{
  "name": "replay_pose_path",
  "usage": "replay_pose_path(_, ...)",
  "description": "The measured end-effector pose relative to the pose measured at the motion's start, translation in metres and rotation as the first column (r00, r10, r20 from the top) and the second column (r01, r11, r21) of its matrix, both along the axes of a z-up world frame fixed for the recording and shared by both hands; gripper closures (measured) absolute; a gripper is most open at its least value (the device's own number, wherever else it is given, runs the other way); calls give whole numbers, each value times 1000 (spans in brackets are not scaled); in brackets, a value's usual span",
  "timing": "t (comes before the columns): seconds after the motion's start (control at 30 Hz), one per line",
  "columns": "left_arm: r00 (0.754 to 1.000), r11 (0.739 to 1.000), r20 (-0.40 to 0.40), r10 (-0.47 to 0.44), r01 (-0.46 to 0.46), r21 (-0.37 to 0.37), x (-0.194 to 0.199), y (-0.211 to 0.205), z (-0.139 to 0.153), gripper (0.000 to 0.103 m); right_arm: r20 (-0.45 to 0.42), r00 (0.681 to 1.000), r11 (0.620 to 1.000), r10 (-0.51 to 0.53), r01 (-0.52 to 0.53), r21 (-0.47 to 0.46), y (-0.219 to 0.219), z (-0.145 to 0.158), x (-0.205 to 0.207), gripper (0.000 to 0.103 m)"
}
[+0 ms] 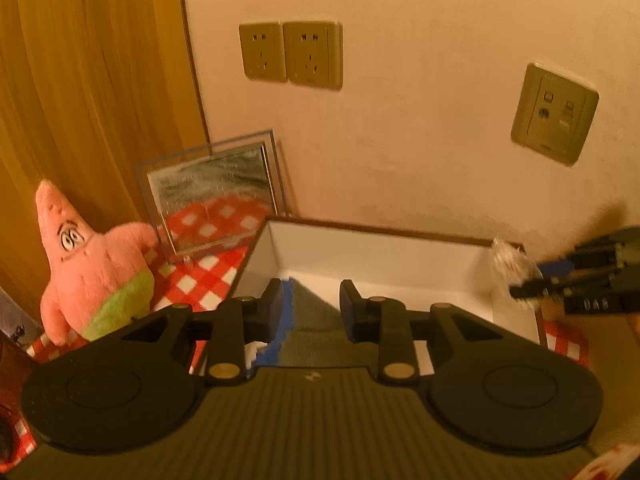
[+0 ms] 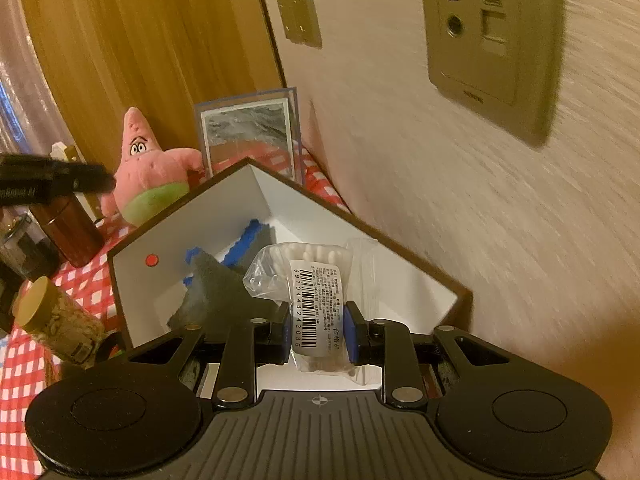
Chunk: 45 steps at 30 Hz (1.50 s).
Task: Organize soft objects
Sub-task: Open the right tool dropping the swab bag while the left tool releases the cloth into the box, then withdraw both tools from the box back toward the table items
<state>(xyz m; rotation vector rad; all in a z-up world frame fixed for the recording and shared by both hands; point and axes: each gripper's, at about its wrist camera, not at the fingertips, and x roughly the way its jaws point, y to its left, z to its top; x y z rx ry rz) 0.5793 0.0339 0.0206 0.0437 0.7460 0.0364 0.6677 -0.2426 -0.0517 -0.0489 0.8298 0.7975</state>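
A clear plastic bag of cotton swabs (image 2: 310,280), with a barcode label on its face, is pinched between the blue pads of the right gripper (image 2: 318,338) and hangs over the open white box (image 2: 160,280). In the left wrist view the same bag (image 1: 506,260) shows blurred at the box's 3 o'clock rim, held by the right gripper (image 1: 536,286).

Inside the box lies a grey sponge with a blue scalloped edge (image 2: 216,280); a small red dot marks the inner wall at 9 o'clock. The left gripper (image 1: 310,308) hovers above the box (image 1: 360,248) with its jaws parted and nothing between them, the sponge (image 1: 312,320) visible below.

At 10 o'clock from the box a pink Patrick Star plush (image 1: 88,264) stands on the red-and-white checked tablecloth (image 1: 204,280), beside a framed picture (image 1: 216,196) leaning on the wall. 2 jars (image 2: 60,324) stand at 8 o'clock in the right wrist view.
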Motion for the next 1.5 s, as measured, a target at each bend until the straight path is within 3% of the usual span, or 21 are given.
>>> replay_pose_path(0.03, 1000, 1000, -7, 3, -3, -2, -1, 0, -2, 74, -2, 1000, 1000, -2, 2, 5, 1, -1, 3, 73)
replay_pose_path(0.1, 1000, 1000, -22, 13, -13, -8, -3, 1, -6, 73, 1, 1000, 1000, -18, 18, 21, 2, -2, 8, 53)
replay_pose_path(0.17, 999, 1000, -32, 18, -19, -12, -6, 2, -8, 73, 18, 999, 999, -30, 30, 30, 2, -1, 10, 47)
replay_pose_path(0.53, 996, 998, -65, 56, -58, -34, -35, 3, -13, 66, 20, 1000, 999, -4, 3, 40, -7, 4, -1, 46)
replay_pose_path(0.97, 995, 995, -40, 86, -88, -46, -84, -7, -4, 60, 47, 999, 999, -23, 21, 48, -25, 17, -38, 46)
replay_pose_path(1.5, 974, 974, -37, 224, -224, -15, -232, 18, 3, 54, 95, 992, 996, -78, 73, 59, -46, 34, -131, 46)
